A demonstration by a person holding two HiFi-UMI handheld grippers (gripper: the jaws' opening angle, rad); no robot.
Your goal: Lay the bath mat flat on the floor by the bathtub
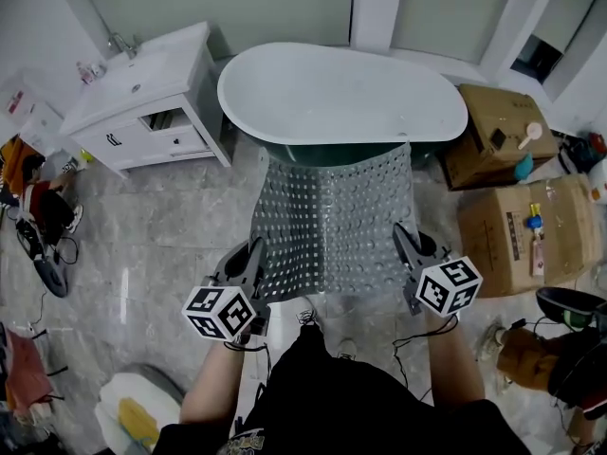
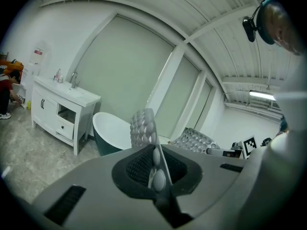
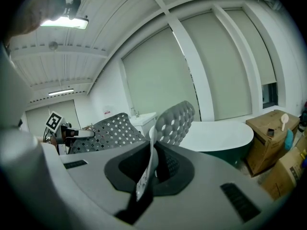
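**A:** Why a corner in each?

**B:** The left gripper (image 1: 254, 250) and right gripper (image 1: 404, 239) each have their jaws pinched on a near corner of the bath mat (image 1: 332, 221), well apart (I'd guess so it hangs spread, not folded). It's held above the floor (image 1: 161, 235), far edge toward the bathtub (image 1: 341, 93).

**A:** And the gripper views?

**B:** They show each pinch. Only the head view shows the whole spread.

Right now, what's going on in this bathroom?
A person holds a grey perforated bath mat spread between two handheld grippers. The left tongs are shut on its near left corner, the right tongs on its near right corner. The far end reaches toward the white bathtub; the mat is not yet flat on the floor.
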